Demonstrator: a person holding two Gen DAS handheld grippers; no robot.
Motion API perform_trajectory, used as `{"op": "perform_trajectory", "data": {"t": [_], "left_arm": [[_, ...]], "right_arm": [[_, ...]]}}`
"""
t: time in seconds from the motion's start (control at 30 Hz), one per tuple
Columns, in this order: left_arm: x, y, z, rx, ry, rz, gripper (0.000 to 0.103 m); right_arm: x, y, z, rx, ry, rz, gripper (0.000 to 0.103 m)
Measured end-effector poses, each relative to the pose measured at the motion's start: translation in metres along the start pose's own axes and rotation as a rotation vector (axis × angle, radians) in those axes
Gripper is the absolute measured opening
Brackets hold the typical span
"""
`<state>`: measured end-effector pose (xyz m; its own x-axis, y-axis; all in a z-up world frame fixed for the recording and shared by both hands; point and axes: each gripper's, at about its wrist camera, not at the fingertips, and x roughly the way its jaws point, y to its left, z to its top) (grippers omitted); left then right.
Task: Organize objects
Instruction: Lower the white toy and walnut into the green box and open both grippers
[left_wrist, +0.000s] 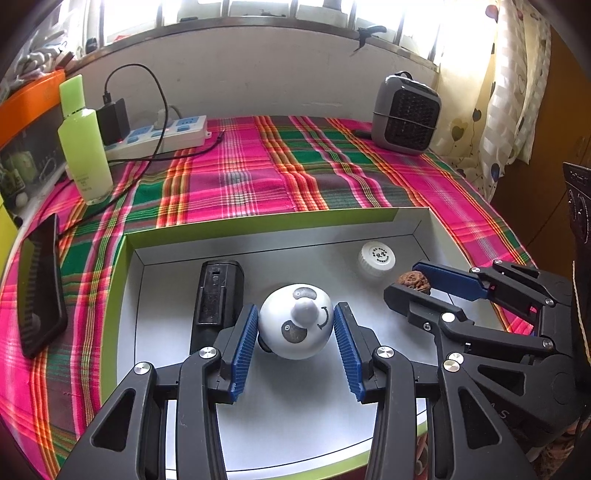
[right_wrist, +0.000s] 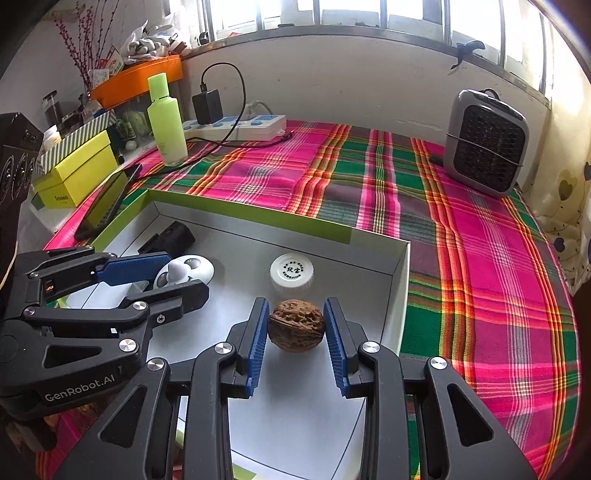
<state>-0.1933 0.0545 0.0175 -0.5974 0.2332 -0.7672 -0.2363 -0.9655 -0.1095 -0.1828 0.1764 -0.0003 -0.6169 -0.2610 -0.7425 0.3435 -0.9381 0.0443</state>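
Observation:
A shallow box (left_wrist: 266, 225) with a green rim and grey floor lies on the plaid cloth; it also shows in the right wrist view (right_wrist: 400, 280). My left gripper (left_wrist: 295, 321) straddles a white panda-faced ball (left_wrist: 295, 325), its blue pads at both sides with small gaps. My right gripper (right_wrist: 296, 322) has its pads against a brown walnut (right_wrist: 296, 325), just above the box floor. The walnut (left_wrist: 414, 281) and right gripper (left_wrist: 410, 282) also show in the left wrist view. A black rectangular device (left_wrist: 219, 291) and a white round cap (left_wrist: 376, 256) lie in the box.
A green bottle (left_wrist: 83, 144), a power strip with charger (left_wrist: 162, 134), a small grey heater (left_wrist: 406, 114) and a black phone (left_wrist: 40, 284) sit on the cloth around the box. Yellow-green boxes (right_wrist: 74, 170) and clutter stand at the left.

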Motion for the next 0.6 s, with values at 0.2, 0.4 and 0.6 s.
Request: {"op": "perform_trajectory", "data": {"t": [0.2, 0.4, 0.6], "left_arm": [[0.0018, -0.0029, -0.0006, 0.004, 0.008, 0.004, 0.041], [0.0052, -0.0005, -0.0027, -0.005, 0.020, 0.003, 0.041], [0.0048, -0.0003, -0.0026, -0.008, 0.020, 0.005, 0.041]], "right_arm": [[0.0010, 0.0004, -0.0005, -0.006, 0.002, -0.007, 0.032], [0.0011, 0.0010, -0.0009, -0.009, 0.003, -0.010, 0.032], [0.0010, 0.0012, -0.0009, -0.010, 0.003, -0.014, 0.032]]}}
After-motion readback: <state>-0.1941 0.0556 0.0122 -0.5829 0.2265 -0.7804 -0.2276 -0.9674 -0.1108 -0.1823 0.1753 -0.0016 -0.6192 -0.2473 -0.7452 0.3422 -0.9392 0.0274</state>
